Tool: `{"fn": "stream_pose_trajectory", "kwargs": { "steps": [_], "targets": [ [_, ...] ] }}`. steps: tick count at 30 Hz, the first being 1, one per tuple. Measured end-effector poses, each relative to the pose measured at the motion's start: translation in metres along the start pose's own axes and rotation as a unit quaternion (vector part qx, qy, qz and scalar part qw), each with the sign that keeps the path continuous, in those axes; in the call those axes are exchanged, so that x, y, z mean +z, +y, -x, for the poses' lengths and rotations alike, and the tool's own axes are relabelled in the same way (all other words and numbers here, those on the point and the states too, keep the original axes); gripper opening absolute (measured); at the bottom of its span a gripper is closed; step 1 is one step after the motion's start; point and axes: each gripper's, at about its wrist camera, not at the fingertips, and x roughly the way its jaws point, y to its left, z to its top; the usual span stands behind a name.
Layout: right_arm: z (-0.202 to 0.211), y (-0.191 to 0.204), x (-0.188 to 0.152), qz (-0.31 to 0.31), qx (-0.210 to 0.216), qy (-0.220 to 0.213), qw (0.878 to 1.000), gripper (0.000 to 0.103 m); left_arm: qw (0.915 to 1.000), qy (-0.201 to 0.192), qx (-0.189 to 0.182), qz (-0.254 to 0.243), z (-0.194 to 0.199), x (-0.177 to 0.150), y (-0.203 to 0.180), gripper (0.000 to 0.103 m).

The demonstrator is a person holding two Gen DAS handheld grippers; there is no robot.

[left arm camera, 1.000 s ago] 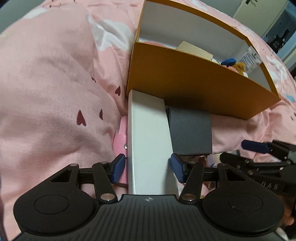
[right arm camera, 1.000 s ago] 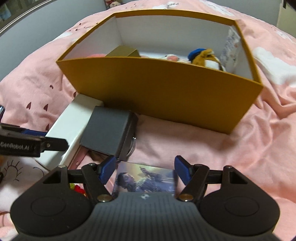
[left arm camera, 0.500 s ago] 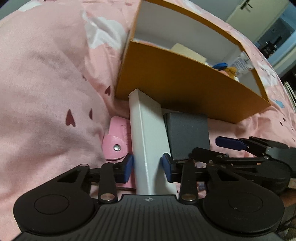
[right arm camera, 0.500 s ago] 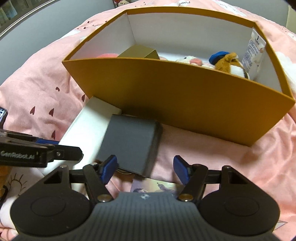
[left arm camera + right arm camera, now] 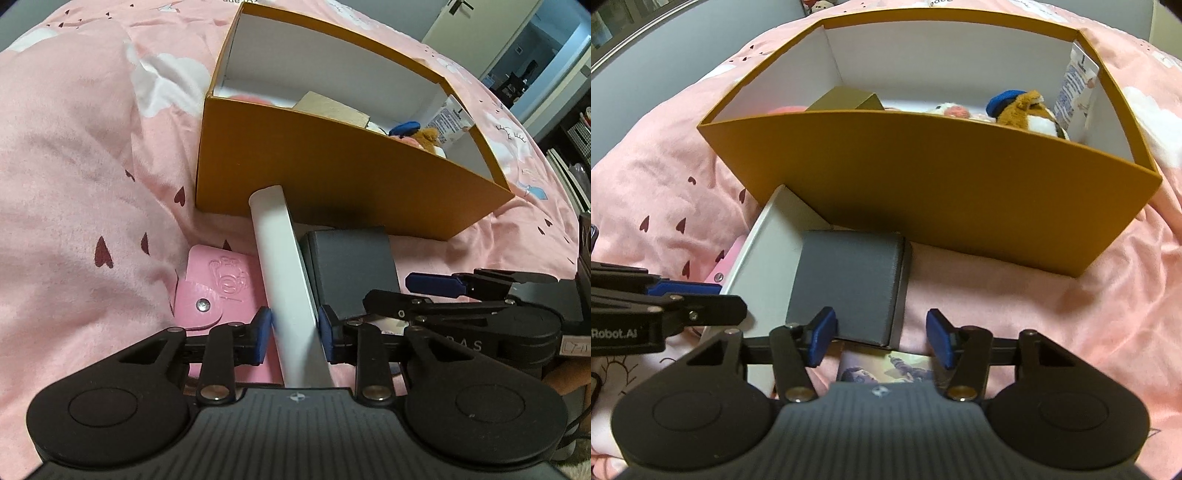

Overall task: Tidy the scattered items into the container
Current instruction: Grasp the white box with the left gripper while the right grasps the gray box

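An orange container box [image 5: 332, 177] [image 5: 923, 177] stands on the pink bedding, holding a plush toy [image 5: 1030, 114], a gold box [image 5: 846, 99] and a packet. Against its near wall lie a long white box [image 5: 284, 266] [image 5: 768, 251] and a dark grey box [image 5: 351, 266] [image 5: 849, 280]. My left gripper [image 5: 295, 334] is closing and its pads press both sides of the white box, which stands tipped on edge. My right gripper [image 5: 881, 341] is closing too, with the grey box's near end between its pads, the right pad clear of it.
A pink snap wallet [image 5: 221, 284] lies left of the white box. A picture card [image 5: 886, 369] rests under my right gripper. The two grippers sit close side by side: the right gripper [image 5: 413, 293] shows in the left view, the left gripper [image 5: 713, 299] in the right.
The left jaws narrowed onto the white box, which turned from flat onto its edge, uncovering the pink wallet. The right gripper slid forward from the card to the grey box and its jaws narrowed.
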Motion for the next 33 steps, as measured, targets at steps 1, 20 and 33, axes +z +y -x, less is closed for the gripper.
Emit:
{"fn": "stream_pose_trajectory", "kwargs": {
  "steps": [1,20,33],
  "targets": [
    [-0.001,0.000,0.000,-0.001,0.002,0.000,1.000,0.058,1.0000,0.000,0.001,0.001,-0.002,0.000,0.000,0.032],
    [-0.037,-0.037,0.021,-0.126,0.115,0.027,0.985,0.071,0.9996,0.026,0.010,0.001,-0.037,0.007,-0.001,0.037],
    [-0.003,-0.038,0.020,-0.126,0.116,-0.008,0.985,0.045,0.9997,0.021,0.012,0.009,-0.033,0.005,0.001,0.036]
  ]
}}
